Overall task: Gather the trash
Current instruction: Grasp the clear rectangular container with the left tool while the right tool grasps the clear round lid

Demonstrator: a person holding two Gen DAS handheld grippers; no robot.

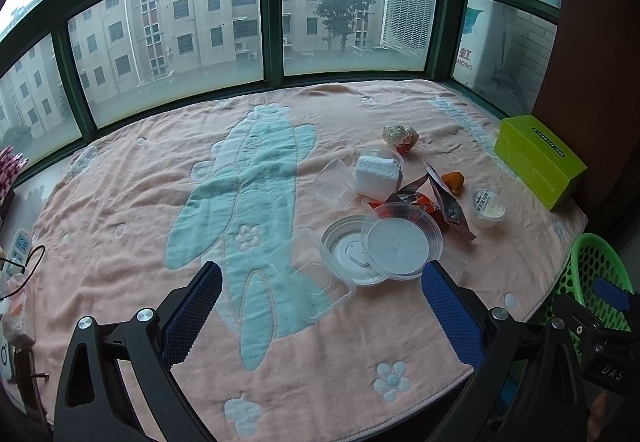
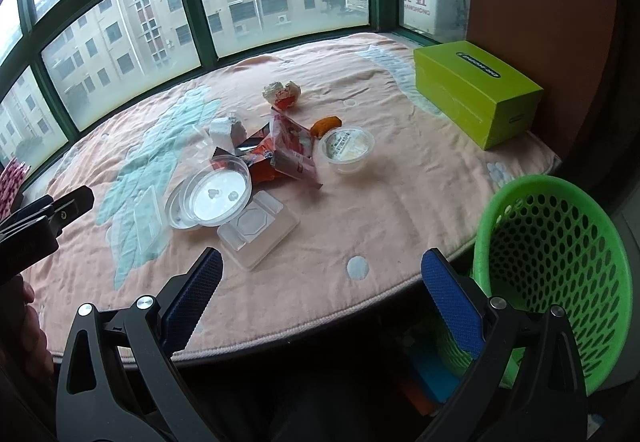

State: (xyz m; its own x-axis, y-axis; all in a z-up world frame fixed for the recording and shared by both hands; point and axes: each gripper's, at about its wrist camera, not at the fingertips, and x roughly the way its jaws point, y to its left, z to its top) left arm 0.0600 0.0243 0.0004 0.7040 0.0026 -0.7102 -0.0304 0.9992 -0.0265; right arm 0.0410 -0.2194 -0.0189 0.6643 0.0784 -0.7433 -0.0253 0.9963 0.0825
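Green-framed windows curve behind a table covered with a pink towel-like cloth (image 1: 120, 274) bearing a pale blue airplane pattern. Nothing looks collected yet: the green perforated plastic basket (image 2: 560, 262) at the table's near right edge appears empty as far as its inside shows. All the trash still lies on the cloth: a round clear plastic lid (image 1: 402, 245) over a white disc-shaped lid (image 1: 347, 248), a clear rectangular plastic tray (image 1: 316, 278), a white foam block (image 1: 378, 175), torn red snack wrappers (image 2: 286, 152), a small sealed jelly cup (image 2: 348, 146), and a crumpled wrapper ball (image 1: 400, 136). Left tongs (image 1: 320, 306) and right tongs (image 2: 320, 296) both hover wide apart, holding and touching nothing.
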